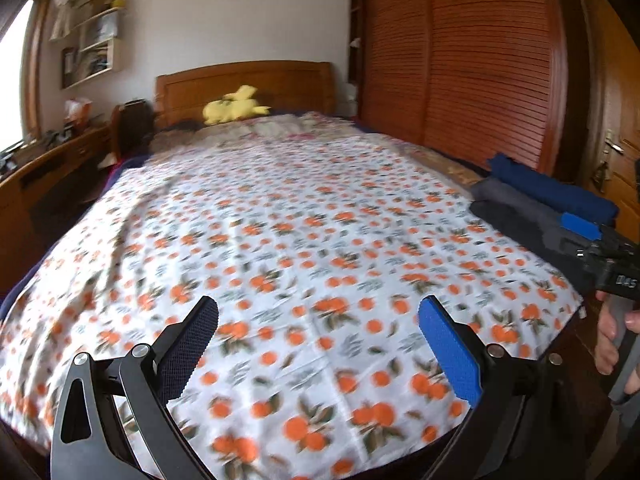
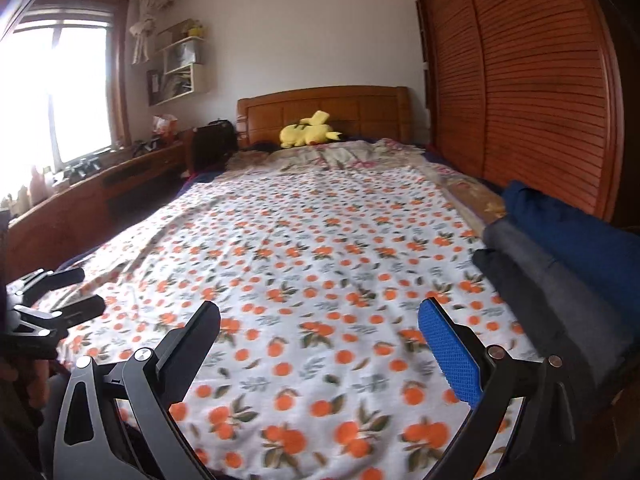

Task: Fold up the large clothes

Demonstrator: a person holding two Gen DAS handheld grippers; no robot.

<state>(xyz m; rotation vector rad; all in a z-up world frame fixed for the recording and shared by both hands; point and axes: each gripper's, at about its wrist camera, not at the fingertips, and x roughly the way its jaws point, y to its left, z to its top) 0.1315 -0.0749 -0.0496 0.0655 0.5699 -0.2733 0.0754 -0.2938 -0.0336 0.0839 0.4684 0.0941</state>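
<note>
Orange-print sheet (image 1: 280,240) spread flat, left tool (image 1: 318,344) and right tool (image 2: 319,346) seemingly empty

L gripper (image 1: 318,322) & R gripper (image 2: 319,322) both spread wide, empty, side by side.

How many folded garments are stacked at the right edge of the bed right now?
3, side by side: a blue one nearest the wardrobe, a grey one next, and a black one innermost on the orange-print sheet. More may be hidden beyond the frame.

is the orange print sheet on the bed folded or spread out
Spread out: the white orange-print sheet lies flat across the bed, one layer, only light wrinkles, no fold made yet.
</note>
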